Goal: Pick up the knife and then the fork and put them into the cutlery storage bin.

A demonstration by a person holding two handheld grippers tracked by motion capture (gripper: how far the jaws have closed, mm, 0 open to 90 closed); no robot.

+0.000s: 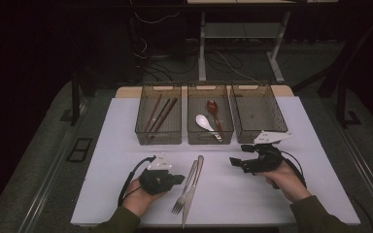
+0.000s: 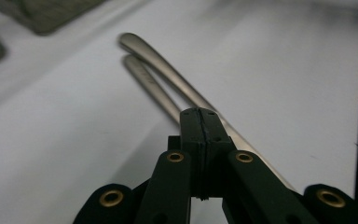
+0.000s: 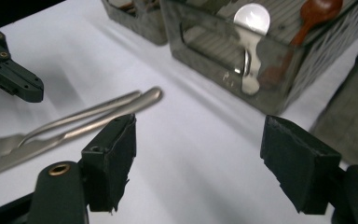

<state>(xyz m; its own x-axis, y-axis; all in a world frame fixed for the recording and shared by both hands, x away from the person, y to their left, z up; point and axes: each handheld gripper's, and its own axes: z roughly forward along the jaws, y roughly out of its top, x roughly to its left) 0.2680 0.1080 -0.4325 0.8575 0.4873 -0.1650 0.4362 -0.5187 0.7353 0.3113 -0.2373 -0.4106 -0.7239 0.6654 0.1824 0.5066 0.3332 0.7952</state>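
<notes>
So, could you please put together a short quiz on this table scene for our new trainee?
1. True or false: the left claw is shut with nothing between its jaws.
2. Which bin holds the white spoon? A) the left bin B) the middle bin C) the right bin
3. Fill in: between the two claws, a fork and a ____ lie side by side on the table.

Key:
1. True; the jaws are pressed together just above the cutlery.
2. B; it lies there beside a brown spoon.
3. knife; the right claw stands open, pointing towards it.
</notes>
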